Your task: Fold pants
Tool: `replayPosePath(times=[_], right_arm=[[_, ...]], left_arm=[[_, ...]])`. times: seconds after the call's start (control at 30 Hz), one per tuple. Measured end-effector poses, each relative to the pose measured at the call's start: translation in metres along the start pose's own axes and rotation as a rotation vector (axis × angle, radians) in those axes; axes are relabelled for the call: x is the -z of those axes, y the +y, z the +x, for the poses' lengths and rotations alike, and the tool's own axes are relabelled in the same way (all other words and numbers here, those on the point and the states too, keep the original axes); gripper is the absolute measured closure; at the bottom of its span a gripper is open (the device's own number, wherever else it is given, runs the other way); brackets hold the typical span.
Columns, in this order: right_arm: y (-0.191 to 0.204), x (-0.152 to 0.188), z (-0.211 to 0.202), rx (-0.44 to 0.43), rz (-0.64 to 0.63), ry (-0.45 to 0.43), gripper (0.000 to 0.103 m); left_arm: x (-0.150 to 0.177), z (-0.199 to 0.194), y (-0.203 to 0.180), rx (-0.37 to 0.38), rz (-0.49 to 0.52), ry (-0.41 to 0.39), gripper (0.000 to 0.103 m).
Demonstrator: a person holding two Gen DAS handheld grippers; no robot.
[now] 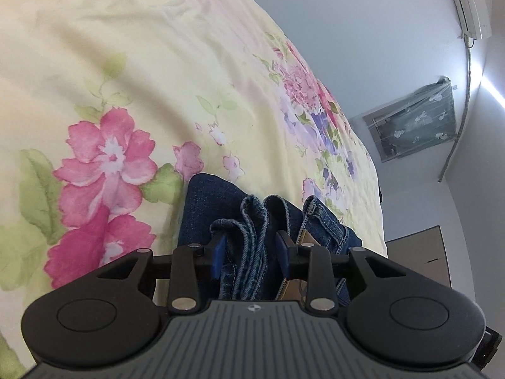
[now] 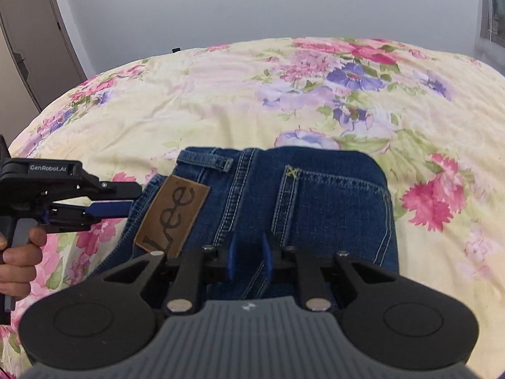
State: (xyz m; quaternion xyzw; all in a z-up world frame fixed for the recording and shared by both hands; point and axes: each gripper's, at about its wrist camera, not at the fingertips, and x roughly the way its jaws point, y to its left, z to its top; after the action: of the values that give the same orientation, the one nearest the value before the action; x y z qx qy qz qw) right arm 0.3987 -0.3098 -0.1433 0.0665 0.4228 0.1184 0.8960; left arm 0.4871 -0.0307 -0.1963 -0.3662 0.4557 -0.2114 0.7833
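The blue jeans [image 2: 315, 199] lie folded into a compact stack on the floral bedspread [image 2: 221, 101], waistband side up, with a brown Lee patch [image 2: 173, 214] and a back pocket showing. My left gripper [image 1: 252, 246] is shut on the bunched hems and waistband edge of the jeans [image 1: 252, 221]; it also shows in the right wrist view [image 2: 126, 197], reaching in from the left. My right gripper [image 2: 249, 252] is shut on a fold of the jeans near the centre seam.
The bedspread [image 1: 126, 63] runs wide around the jeans. A grey wall lies beyond the bed, a door [image 2: 31, 38] at far left, a covered window [image 1: 416, 120] and a brown cabinet [image 1: 419, 252] to the right.
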Motion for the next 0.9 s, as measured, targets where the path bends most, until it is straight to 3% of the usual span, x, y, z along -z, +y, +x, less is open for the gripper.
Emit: replayPosePath(times=[0.07, 0.13, 0.27, 0.33, 0.47, 0.6, 0.67, 0.7, 0.8, 0.9], right_arm=[[-0.004, 0.005, 0.005, -0.026, 0.015, -0.005, 0.092], [-0.011, 0.006, 0.007, -0.055, 0.052, -0.007, 0.092], [-0.024, 0.009, 0.009, -0.117, 0.143, 0.001, 0.093], [-0.024, 0.011, 0.011, -0.135, 0.148, 0.011, 0.094], [-0.018, 0.013, 0.016, -0.139, 0.123, 0.019, 0.094], [-0.012, 0.014, 0.023, -0.132, 0.098, 0.038, 0.094], [-0.011, 0.015, 0.025, -0.132, 0.088, 0.039, 0.094], [-0.012, 0.015, 0.026, -0.137, 0.096, 0.040, 0.094], [-0.018, 0.014, 0.027, -0.159, 0.141, 0.048, 0.094], [-0.017, 0.012, 0.026, -0.155, 0.150, 0.054, 0.094]], left_arm=[[-0.002, 0.003, -0.009, -0.015, 0.044, -0.013, 0.079], [-0.001, -0.001, -0.027, -0.042, 0.155, -0.030, 0.091], [0.021, -0.017, -0.078, -0.090, 0.498, -0.055, 0.094], [0.026, -0.025, -0.084, -0.096, 0.547, -0.057, 0.094], [0.013, -0.014, -0.056, -0.211, 0.447, -0.017, 0.092], [0.004, -0.025, -0.031, -0.205, 0.279, -0.071, 0.086], [0.001, -0.038, -0.033, -0.180, 0.272, -0.111, 0.084], [0.001, -0.043, -0.036, -0.155, 0.275, -0.118, 0.078], [0.003, -0.042, -0.051, -0.091, 0.311, -0.073, 0.068], [0.012, -0.028, -0.064, -0.106, 0.361, -0.044, 0.065]])
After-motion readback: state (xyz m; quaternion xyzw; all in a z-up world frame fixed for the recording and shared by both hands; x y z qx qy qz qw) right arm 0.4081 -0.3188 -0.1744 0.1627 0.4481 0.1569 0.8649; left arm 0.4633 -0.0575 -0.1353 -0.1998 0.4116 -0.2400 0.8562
